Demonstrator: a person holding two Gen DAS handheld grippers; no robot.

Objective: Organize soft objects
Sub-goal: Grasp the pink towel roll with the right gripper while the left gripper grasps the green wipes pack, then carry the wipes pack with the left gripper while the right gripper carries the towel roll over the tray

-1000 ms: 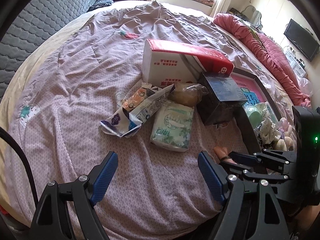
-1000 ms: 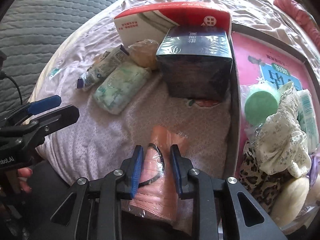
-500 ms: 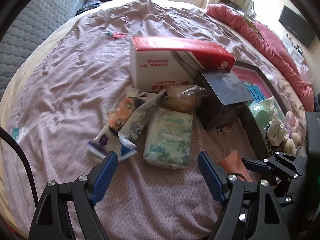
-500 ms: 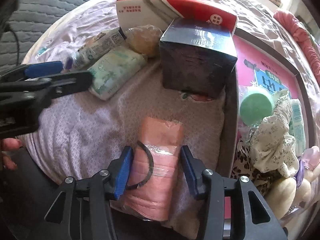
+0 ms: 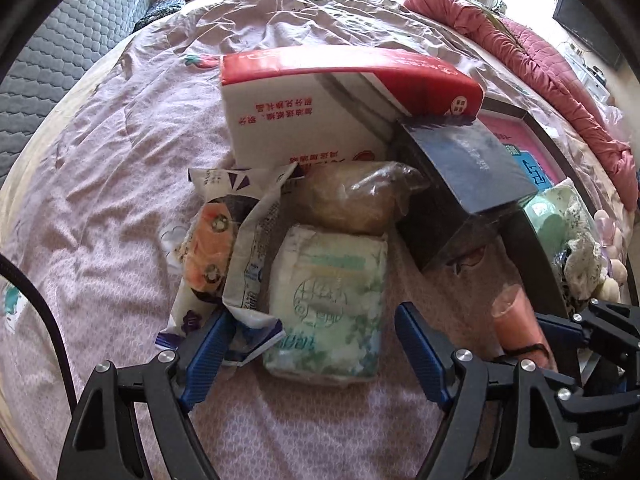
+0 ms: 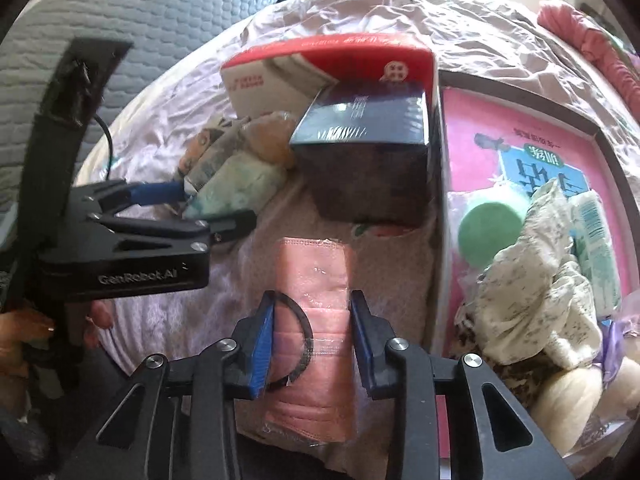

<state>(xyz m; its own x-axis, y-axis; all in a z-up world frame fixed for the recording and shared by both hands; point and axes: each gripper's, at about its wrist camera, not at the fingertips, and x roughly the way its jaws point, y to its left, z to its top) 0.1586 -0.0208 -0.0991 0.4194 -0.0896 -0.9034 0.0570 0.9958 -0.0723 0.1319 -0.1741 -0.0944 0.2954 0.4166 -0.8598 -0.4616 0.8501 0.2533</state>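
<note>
Pink mask pack, clear-wrapped with a black band round it, lies on the bed just left of the tray's dark wall and in front of the dark box. The right hand-held gripper straddles its middle; its jaws have just been closing, and both blue pads press the pack's long sides, so it is clenched on the pack. Judged step: lift the pack and carry it over the wall into the tray, where a green ball and floral cloth already sit.

To do this well:
- Keep the squeeze firm; the slick film could slide between the pads.
- Raise the pack straight up until it is above the wall before moving right, so its hanging end does not catch the rim.
- Set it on the bare pink floor behind the ball, not on the heap.

Left of the dark box, the green tissue pack lies on the bed, with a crumpled wrapper touching its left side. The left hand-held gripper is spread wide, one pad at each side of the tissue pack's near end, gripping nothing. Its left pad sits against the wrapper, so it should be shifted to close on the tissue pack alone.
</note>
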